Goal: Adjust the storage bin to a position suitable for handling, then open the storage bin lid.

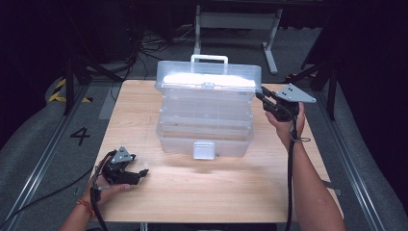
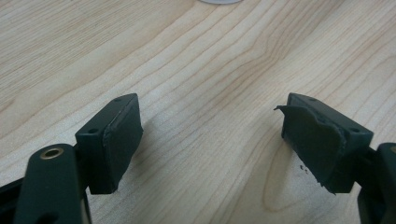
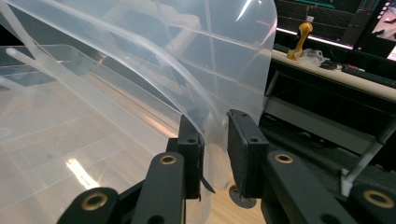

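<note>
A clear plastic tiered storage box (image 1: 206,120) stands at the middle of the wooden table (image 1: 192,192), with a white handle (image 1: 209,58) on top and a front latch (image 1: 203,150). My right gripper (image 1: 263,100) is at the box's upper right corner. In the right gripper view its jaws (image 3: 215,140) close on the thin edge of the clear lid (image 3: 187,60), which is tilted up over the top tray. My left gripper (image 1: 139,174) lies low near the front left of the table, well apart from the box. Its jaws (image 2: 212,140) are wide open over bare wood.
A grey floor with rails, cables and a painted number 4 (image 1: 80,135) surrounds the table. A metal stand (image 1: 235,21) rises behind the box. Bare wood (image 2: 187,56) lies in front of the box and to both sides.
</note>
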A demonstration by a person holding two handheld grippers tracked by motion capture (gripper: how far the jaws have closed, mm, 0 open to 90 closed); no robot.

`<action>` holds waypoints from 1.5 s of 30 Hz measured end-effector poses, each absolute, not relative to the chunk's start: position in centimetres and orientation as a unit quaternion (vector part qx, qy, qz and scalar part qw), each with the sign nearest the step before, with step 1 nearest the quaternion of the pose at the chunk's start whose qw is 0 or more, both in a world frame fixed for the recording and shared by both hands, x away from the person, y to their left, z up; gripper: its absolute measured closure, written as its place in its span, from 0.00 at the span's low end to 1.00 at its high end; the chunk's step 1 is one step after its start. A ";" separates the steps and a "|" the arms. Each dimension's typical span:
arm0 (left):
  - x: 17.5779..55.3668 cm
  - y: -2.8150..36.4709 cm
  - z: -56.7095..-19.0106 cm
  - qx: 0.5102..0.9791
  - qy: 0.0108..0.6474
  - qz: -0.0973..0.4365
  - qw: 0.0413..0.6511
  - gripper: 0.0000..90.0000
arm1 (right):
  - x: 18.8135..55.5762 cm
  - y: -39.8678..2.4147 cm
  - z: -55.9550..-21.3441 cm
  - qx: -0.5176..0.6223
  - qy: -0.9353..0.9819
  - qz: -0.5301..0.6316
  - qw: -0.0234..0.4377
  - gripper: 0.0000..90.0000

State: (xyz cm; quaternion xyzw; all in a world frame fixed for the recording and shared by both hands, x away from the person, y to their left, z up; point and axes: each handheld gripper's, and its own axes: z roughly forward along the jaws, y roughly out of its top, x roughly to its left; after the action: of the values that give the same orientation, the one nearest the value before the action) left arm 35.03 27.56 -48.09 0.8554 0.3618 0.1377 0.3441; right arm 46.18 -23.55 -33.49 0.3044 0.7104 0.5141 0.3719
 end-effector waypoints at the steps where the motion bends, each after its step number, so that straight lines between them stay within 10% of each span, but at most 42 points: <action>1: 35.0 27.6 -48.1 0.855 0.362 0.137 0.344 0.23 | 46.3 -23.6 -33.5 0.305 0.710 0.515 0.372 0.86; 45: 35.1 27.6 -48.1 0.856 0.359 0.140 0.345 0.23 | 50.0 -22.9 -31.3 0.354 0.684 0.511 0.381 0.94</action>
State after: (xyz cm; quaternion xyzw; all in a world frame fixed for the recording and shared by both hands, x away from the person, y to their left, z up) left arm 35.11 27.58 -48.10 0.8560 0.3586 0.1397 0.3452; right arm 49.98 -22.86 -31.34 0.3544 0.6841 0.5110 0.3812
